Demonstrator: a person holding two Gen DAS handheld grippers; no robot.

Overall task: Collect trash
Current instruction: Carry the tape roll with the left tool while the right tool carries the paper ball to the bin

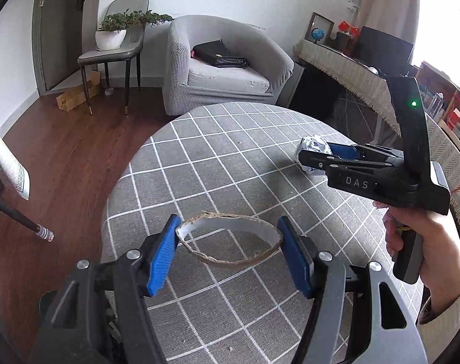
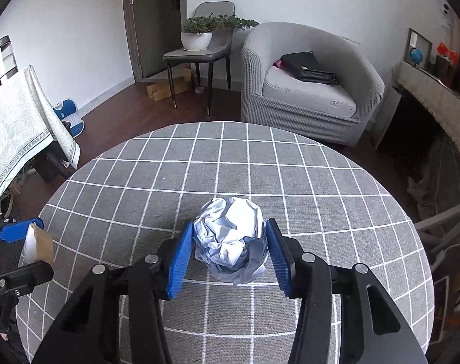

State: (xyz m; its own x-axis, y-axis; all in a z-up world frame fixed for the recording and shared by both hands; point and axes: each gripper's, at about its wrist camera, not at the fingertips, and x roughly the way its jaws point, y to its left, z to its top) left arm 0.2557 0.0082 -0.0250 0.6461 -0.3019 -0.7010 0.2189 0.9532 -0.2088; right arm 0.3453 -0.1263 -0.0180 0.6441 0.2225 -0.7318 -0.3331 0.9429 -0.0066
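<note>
A torn brown cardboard ring [image 1: 245,261] with a white inner wall is held above the round table [image 1: 218,157], with my left gripper [image 1: 228,227] shut on its two sides. A crumpled ball of white-blue paper [image 2: 230,236] rests on the grey checked cloth. My right gripper [image 2: 229,227] has its blue pads against both sides of the ball. From the left wrist, the right gripper [image 1: 308,154] reaches in from the right, the paper ball [image 1: 313,145] at its tips and a hand [image 1: 418,236] on its handle. The ring [image 2: 39,242] also shows at the right wrist view's left edge.
A grey armchair [image 2: 308,91] with a black bag [image 2: 308,66] stands behind the table. A chair carrying a potted plant [image 2: 199,36] sits by the door. A cloth-covered table [image 2: 15,130] is at the left, and a long cloth-covered shelf [image 1: 366,79] at the right.
</note>
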